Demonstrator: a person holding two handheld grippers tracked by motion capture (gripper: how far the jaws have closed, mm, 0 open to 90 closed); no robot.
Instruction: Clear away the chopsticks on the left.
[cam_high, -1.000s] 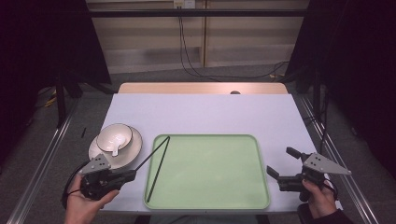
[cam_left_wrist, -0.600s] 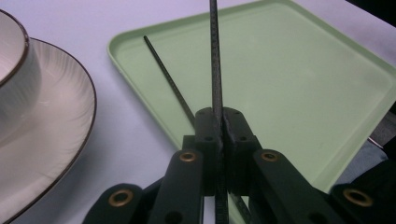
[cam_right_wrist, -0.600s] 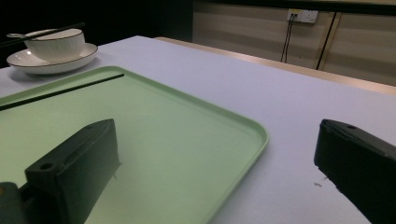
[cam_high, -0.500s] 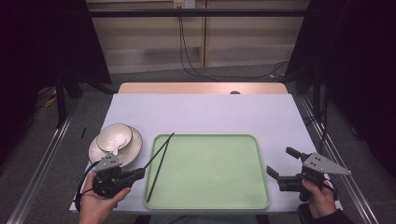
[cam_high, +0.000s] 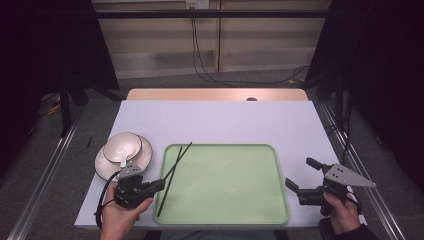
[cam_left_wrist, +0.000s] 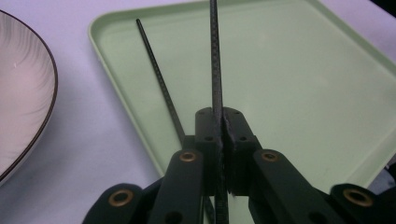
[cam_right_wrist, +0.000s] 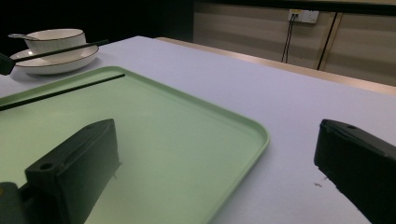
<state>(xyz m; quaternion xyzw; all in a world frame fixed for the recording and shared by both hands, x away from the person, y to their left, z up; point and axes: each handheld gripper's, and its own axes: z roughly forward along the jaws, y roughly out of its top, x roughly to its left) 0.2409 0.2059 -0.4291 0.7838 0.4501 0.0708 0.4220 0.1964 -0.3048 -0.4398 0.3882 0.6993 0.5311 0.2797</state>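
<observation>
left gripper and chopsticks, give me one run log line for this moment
left gripper: shut on chopstick | second chopstick: on tray | right gripper: open, beside tray

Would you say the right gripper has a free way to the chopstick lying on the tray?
Probably yes: the right gripper is open, and bare green tray lies between it and that chopstick, though the left gripper sits close by.

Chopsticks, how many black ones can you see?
2. One chopstick is pinched between the left gripper fingers, pointing out over the green tray. The other chopstick lies along the tray's left side.
</observation>
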